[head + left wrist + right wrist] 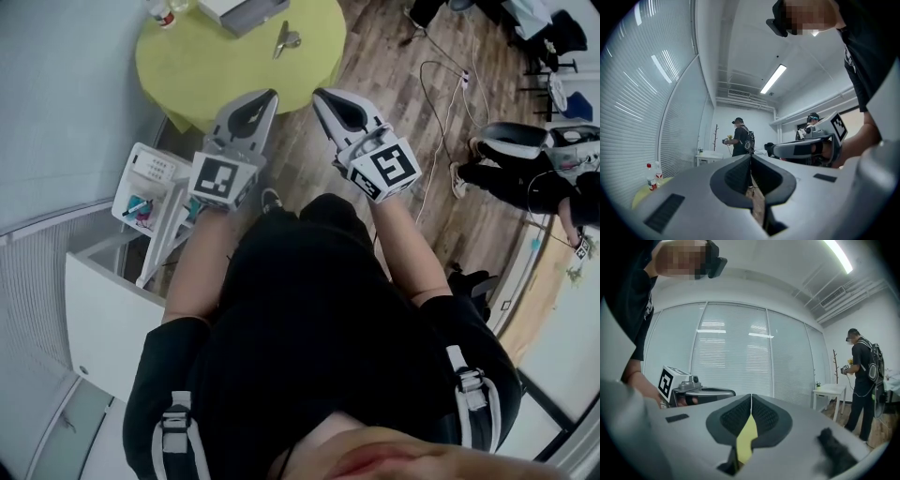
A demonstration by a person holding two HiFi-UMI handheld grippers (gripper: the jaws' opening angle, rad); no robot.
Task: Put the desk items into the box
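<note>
Left gripper [270, 94] and right gripper [318, 95] are both closed, empty. A pale grey box [240, 12] sits on the round lime-green table [206, 58] — its inside out of view.

Black short-sleeved T-shirt [309, 309]; pale grey buckled straps [174, 427], perhaps harness, over both shoulders.

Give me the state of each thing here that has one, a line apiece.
left claw: shut, nothing between its jaws.
right claw: shut, nothing between its jaws.
bottle: upright on the round table, red cap on.
small metal item: lying on the table, outside the box.
box: on the table, cut off by the frame edge; open or closed unclear.
</note>
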